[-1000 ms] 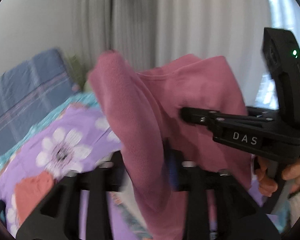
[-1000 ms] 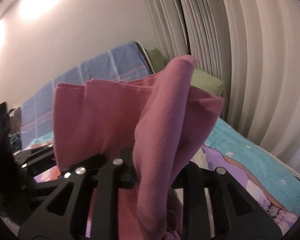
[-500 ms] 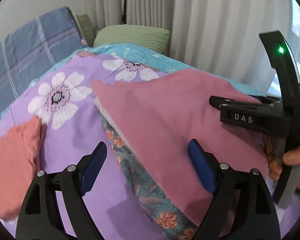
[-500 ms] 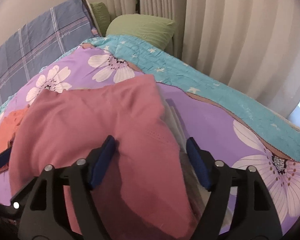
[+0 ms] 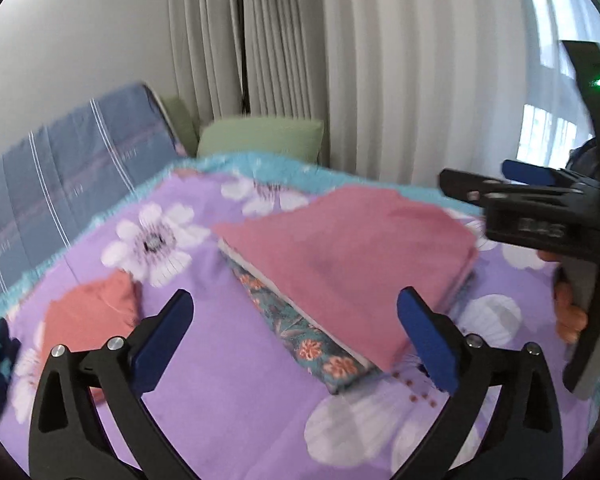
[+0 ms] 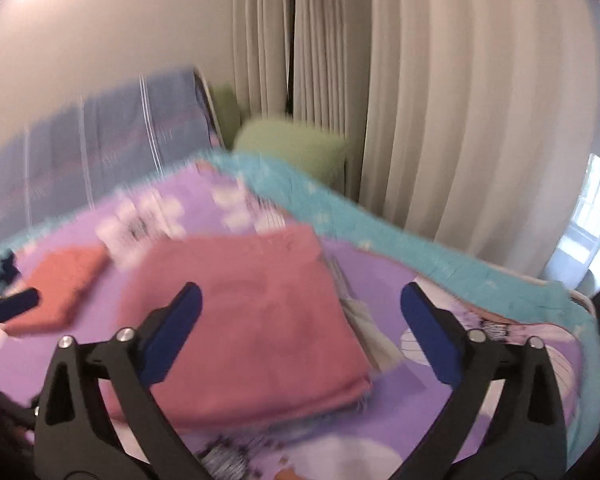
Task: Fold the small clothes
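- My left gripper (image 5: 296, 340) is wide apart and holds nothing. My right gripper (image 6: 300, 328) is wide apart too, and empty.
- The pink cloth (image 5: 352, 256) lies folded on top of a small stack, with a flowery cloth (image 5: 300, 332) under it, on the purple bedspread (image 5: 228, 364).
- I think the orange cloth (image 5: 88, 316) comes next. It lies flat off to my left, apart from the stack.
- My left gripper is nearer to it, so that one should reach.
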Demonstrator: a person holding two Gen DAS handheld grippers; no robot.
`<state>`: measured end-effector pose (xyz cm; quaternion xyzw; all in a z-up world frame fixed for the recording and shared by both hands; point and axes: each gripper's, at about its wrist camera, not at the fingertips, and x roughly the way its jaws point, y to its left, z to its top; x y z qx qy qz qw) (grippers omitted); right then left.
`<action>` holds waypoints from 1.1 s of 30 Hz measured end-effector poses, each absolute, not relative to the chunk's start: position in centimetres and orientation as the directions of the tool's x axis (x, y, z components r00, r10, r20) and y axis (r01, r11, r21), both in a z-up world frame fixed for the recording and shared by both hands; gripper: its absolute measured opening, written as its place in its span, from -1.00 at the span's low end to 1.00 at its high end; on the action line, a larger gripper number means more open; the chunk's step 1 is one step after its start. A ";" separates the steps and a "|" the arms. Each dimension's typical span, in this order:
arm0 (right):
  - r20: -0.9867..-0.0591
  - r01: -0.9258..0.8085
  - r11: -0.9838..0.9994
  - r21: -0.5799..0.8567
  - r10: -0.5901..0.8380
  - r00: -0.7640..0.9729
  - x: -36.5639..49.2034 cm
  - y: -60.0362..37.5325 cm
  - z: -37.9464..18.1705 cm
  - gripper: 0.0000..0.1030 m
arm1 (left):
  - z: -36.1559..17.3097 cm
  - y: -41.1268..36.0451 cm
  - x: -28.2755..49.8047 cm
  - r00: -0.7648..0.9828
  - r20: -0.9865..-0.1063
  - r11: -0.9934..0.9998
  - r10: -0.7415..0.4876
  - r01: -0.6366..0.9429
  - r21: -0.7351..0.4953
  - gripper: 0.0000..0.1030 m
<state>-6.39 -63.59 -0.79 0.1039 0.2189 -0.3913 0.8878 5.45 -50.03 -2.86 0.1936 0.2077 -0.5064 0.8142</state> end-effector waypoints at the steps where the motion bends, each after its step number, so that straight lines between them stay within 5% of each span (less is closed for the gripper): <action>1: -0.437 0.738 0.674 0.020 -0.658 0.613 -7.6 -62.3 0.0 0.96 | -1.9 -48.9 4.6 0.420 -0.505 0.422 -0.754 0.899 0.118 0.97; 12: -0.258 0.740 0.671 -0.032 -0.721 0.643 -16.5 -50.6 1.6 0.96 | 2.6 -40.7 -2.3 0.532 -0.369 0.509 -0.762 0.845 0.167 0.97; 16: -0.178 0.702 0.707 0.085 -0.682 0.709 -19.2 -48.5 2.1 0.96 | 2.8 -38.3 -4.3 0.550 -0.337 0.513 -0.764 0.835 0.201 0.97; 27: -0.143 0.672 0.736 0.088 -0.658 0.739 -20.8 -45.1 3.4 0.96 | 3.7 -33.7 -5.5 0.561 -0.305 0.552 -0.770 0.825 0.125 0.97; 33: -0.232 0.654 0.748 0.112 -0.620 0.749 -21.0 -44.5 3.2 0.96 | 3.5 -32.8 -6.4 0.550 -0.309 0.545 -0.776 0.831 0.109 0.97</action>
